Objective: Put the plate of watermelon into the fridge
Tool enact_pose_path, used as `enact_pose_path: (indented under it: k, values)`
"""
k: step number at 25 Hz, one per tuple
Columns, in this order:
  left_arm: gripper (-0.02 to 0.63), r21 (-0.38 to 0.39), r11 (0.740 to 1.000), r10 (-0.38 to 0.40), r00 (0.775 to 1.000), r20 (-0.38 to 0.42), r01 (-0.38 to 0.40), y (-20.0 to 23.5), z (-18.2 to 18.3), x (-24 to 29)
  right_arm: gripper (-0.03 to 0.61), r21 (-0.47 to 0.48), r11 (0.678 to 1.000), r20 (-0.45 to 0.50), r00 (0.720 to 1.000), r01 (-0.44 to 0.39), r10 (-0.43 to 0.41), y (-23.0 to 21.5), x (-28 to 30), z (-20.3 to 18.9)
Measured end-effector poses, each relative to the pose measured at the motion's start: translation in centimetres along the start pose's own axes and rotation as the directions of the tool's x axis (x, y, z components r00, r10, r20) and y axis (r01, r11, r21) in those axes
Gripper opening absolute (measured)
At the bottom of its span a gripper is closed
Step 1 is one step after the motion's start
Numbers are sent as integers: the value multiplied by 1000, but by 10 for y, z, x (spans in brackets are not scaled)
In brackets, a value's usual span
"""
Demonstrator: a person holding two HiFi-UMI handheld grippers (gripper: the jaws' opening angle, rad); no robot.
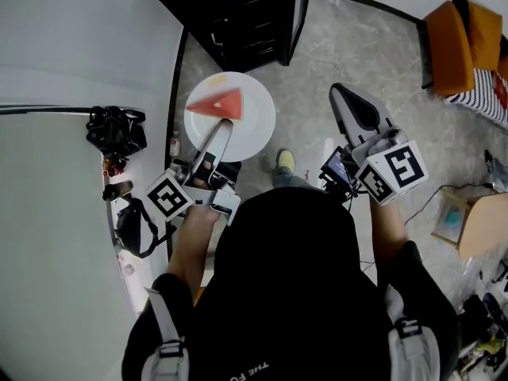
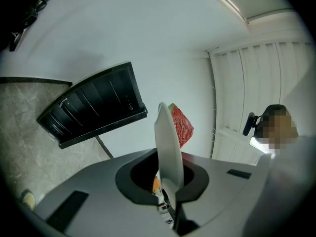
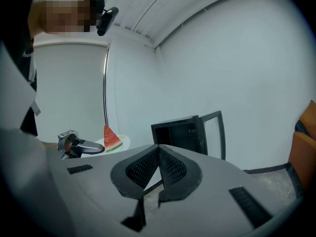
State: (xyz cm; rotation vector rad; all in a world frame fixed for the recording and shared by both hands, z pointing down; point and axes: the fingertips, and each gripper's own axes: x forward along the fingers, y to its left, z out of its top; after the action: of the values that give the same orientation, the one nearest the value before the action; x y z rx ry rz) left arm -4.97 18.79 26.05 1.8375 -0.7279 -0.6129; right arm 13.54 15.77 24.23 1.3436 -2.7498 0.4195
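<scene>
One watermelon wedge (image 1: 216, 104) stands tip-up on plate (image 1: 252, 131)

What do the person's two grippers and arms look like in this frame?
Both the left gripper and right gripper have light grey shells with long tapered jaws lined in black, each carrying a white cube with black square markers. The person wears a black top and grey shoulder straps.
</scene>
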Motion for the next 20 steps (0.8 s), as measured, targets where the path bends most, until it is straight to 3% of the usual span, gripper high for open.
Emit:
enact_pose_path:
  k: [20]
  values:
    - [23,16,1000,8,1000,23,-8,7,14,28,14,-19,998,-4,998,-59,59,-18,31,7]
